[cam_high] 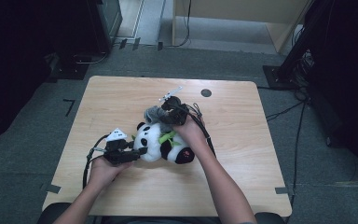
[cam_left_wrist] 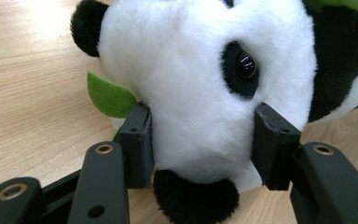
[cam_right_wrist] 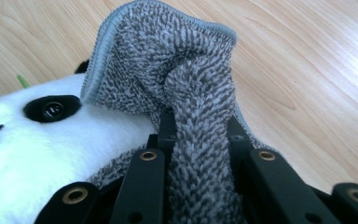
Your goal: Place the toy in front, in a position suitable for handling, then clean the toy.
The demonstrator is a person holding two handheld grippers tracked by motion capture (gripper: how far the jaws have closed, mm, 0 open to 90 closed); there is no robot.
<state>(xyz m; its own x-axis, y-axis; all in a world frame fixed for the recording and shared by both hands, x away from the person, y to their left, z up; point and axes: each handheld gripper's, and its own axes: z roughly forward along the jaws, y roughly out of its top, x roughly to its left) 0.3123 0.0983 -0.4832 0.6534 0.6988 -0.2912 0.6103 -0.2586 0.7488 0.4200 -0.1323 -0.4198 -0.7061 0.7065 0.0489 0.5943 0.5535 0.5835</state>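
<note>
My left gripper (cam_left_wrist: 200, 140) clamps the panda (cam_high: 161, 142) by its head on the table (cam_high: 242, 140); right gripper (cam_right_wrist: 198, 135) pinches a cloth (cam_right_wrist: 177, 74), seemingly mid-wipe. Next, I'd rub gently.

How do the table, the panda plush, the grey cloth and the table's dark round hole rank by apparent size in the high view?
Largest to smallest:
1. table
2. panda plush
3. grey cloth, bunched and partly hidden by the right gripper, so its true size is unsure
4. dark round hole

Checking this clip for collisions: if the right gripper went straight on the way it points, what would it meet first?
Probably the panda. The right gripper, already shut on the grey cloth, points at it, though depth is unclear.
</note>
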